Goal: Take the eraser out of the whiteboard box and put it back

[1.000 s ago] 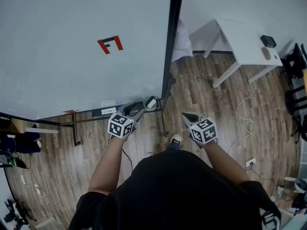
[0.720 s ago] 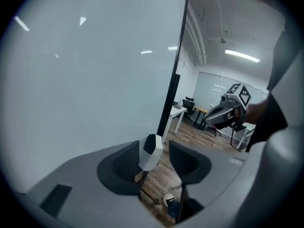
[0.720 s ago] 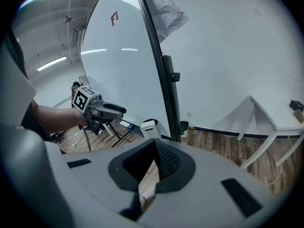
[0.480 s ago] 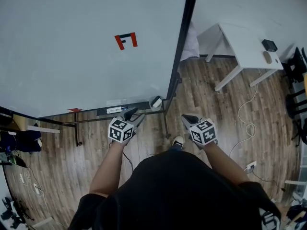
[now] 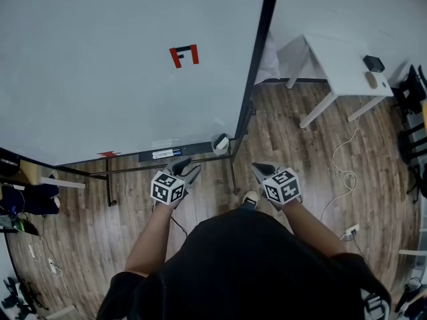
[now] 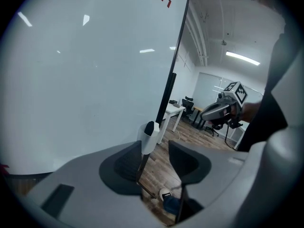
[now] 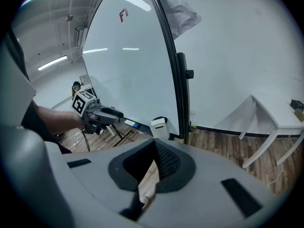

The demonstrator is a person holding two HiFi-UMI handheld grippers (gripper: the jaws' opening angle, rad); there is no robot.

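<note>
The white whiteboard box (image 5: 220,143) hangs at the right end of the whiteboard's tray (image 5: 167,154), by the black frame post. The dark eraser (image 6: 150,127) sticks up out of the box (image 6: 146,139); the right gripper view shows the same box (image 7: 160,128) with the eraser's dark top (image 7: 160,120). My left gripper (image 5: 186,169) hangs a little below and left of the box, open and empty. The box lines up ahead of its gap (image 6: 154,163). My right gripper (image 5: 261,171) is held lower right of the box, jaws together on nothing (image 7: 153,167).
The large whiteboard (image 5: 113,65) carries a red and black mark (image 5: 184,55). A marker lies on the tray (image 7: 130,124). A white table (image 5: 340,62) stands at the right with small items on it. Cables (image 5: 343,159) run over the wooden floor. My shoe (image 5: 247,197) is below.
The left gripper, whose tips were at the box a second ago, has drawn back toward me. The eraser stays in the box. The right gripper has hardly moved.
</note>
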